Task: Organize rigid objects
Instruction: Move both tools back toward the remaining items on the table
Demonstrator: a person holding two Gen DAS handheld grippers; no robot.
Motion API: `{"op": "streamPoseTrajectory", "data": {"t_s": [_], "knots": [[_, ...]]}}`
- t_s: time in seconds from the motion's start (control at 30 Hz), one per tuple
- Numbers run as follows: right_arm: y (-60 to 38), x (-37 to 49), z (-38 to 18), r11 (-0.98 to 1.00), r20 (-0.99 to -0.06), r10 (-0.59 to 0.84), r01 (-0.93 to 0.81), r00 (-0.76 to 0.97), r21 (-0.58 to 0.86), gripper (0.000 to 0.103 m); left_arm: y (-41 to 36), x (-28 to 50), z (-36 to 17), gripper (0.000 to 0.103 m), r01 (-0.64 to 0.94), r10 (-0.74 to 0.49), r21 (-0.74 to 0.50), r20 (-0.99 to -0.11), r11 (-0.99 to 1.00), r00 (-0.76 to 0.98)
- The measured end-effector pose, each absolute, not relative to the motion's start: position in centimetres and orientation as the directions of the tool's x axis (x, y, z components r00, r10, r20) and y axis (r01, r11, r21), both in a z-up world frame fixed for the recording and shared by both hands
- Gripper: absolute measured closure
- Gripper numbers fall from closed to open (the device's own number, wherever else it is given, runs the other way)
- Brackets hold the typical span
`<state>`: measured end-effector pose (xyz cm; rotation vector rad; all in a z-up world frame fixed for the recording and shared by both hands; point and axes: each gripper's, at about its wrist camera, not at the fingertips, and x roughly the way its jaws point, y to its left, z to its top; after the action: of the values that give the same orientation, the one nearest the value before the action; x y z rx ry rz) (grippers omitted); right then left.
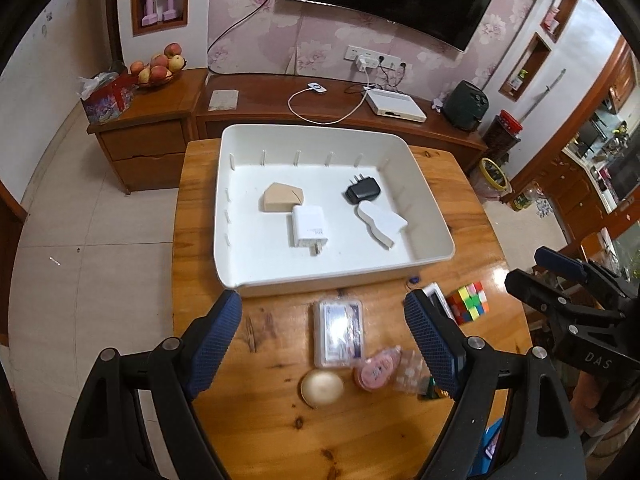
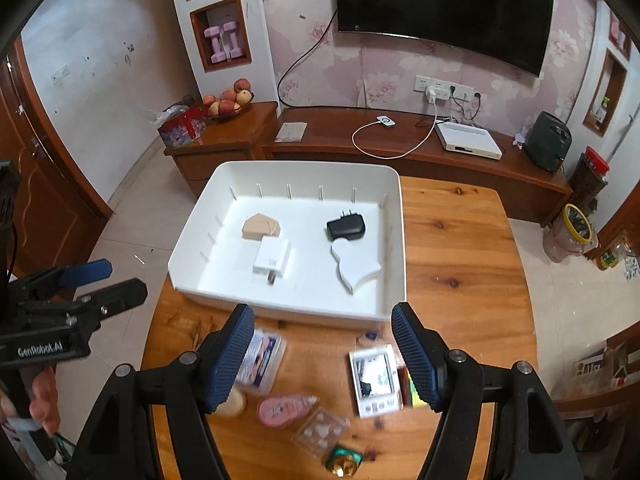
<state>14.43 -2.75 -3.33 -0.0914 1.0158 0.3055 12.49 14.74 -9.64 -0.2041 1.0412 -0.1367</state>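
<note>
A wooden table [image 1: 260,432] holds a white tray [image 1: 240,264] at its far side. Four things already lie in the tray: a tan block [image 1: 278,198] at the left, a white charger [image 1: 309,229] touching it on the near side, a black charger [image 1: 363,190] to the right, and a white curved block [image 1: 380,222] just near of that.

Several things are left on the table, all near of the tray. From left to right: a clear card box [image 1: 339,332], a round cream puck [image 1: 322,388], a pink tape dispenser [image 1: 374,370], a clear blister pack [image 2: 320,428], a white device with a screen [image 2: 374,378], and a colour cube [image 1: 470,302]. A small green and gold item [image 2: 344,460] sits at the near edge.

The left gripper [image 1: 322,332] hangs above the card box, jaws apart, holding nothing. The right gripper [image 2: 322,356] hangs above the loose things, jaws apart too, and empty.

By this count, the sorting looks under halfway done: four things placed, about seven left to move. No loose thing is gripped at this moment.
</note>
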Motion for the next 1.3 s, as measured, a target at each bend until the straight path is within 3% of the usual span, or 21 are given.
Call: {"op": "streamPoseTrajectory", "data": {"t_s": [0.4, 1.0, 1.3], "knots": [[-4.8, 8.0, -5.8, 0.961, -0.869, 0.159, -0.276, 0.468, 0.027, 0.026, 13.2, 8.7, -10.8, 0.017, 0.079, -0.216, -0.205, -0.834, 0.976, 0.508], [-6.9, 1.5, -16.6, 0.981, -0.914, 0.066, -0.194, 0.401, -0.015, 0.026, 11.2, 6.5, -23.6, 0.017, 0.084, -0.166, -0.147, -0.933, 0.986, 0.318], [-7.5, 0.6, -20.7, 0.992, -0.925, 0.057, -0.128, 0.375, 0.009, 0.026, 10.5, 7.6, -27.2, 0.017, 0.062, -0.137, -0.125, -0.95, 0.99, 0.279]]}}
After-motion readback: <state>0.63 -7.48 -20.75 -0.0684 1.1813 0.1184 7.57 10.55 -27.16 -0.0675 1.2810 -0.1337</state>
